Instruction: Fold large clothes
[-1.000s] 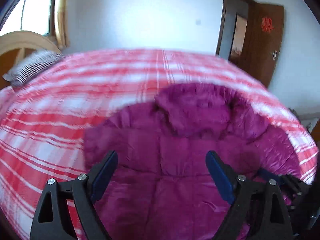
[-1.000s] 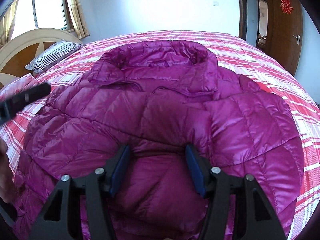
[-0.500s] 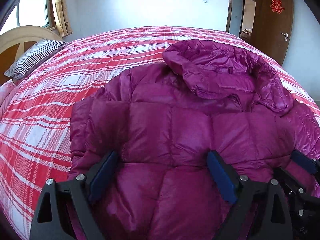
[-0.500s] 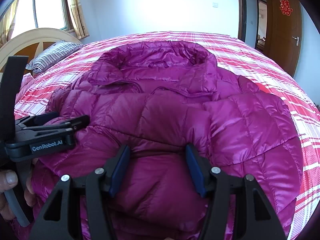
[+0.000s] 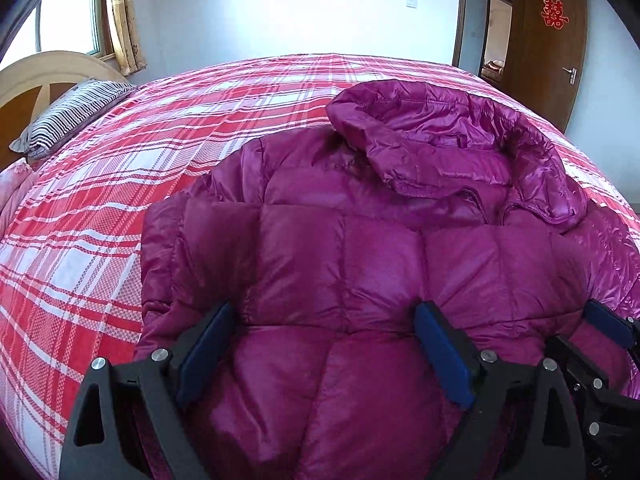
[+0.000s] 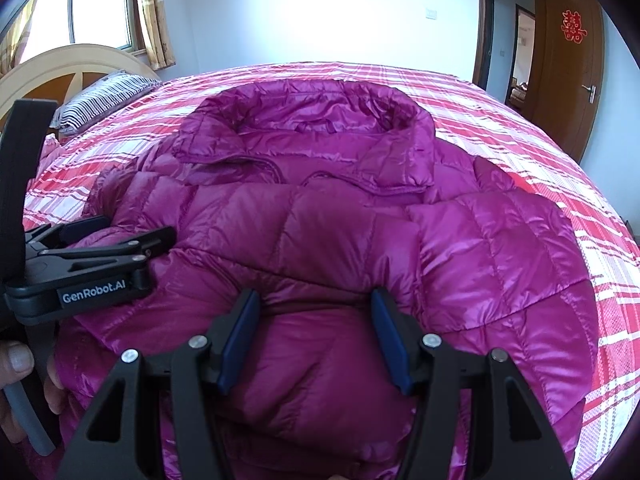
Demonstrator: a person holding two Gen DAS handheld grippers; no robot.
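One magenta quilted down jacket [image 5: 380, 280] is lying spread across the bed [image 5: 120, 200], collar [image 5: 440, 140] pointing toward the far wall, lower portion bunching up under both tools. Left gripper [image 5: 324, 344] is hovering low over the jacket's near left part, fingers standing wide apart with padded fabric bulging up between them; pads not pressing the cloth from either side. Right gripper [image 6: 316, 338] is sitting just beside it over the jacket's middle, jaws likewise parted, a hump of fabric rising in the gap; whether the pads are touching the cloth, cannot tell. From the right wrist view the left gripper [image 6: 132, 246] is showing side-on at the jacket's left edge, fingers resting on the fabric, a thumb [image 6: 16, 360] visible at its handle.

Count: one jacket, two grippers, one striped pillow [image 5: 68, 116] lying by the headboard [image 6: 60, 68], one window [image 6: 96, 16] with one curtain [image 6: 154, 16], one wooden door [image 5: 548, 40] bearing one red paper decoration [image 5: 554, 14]
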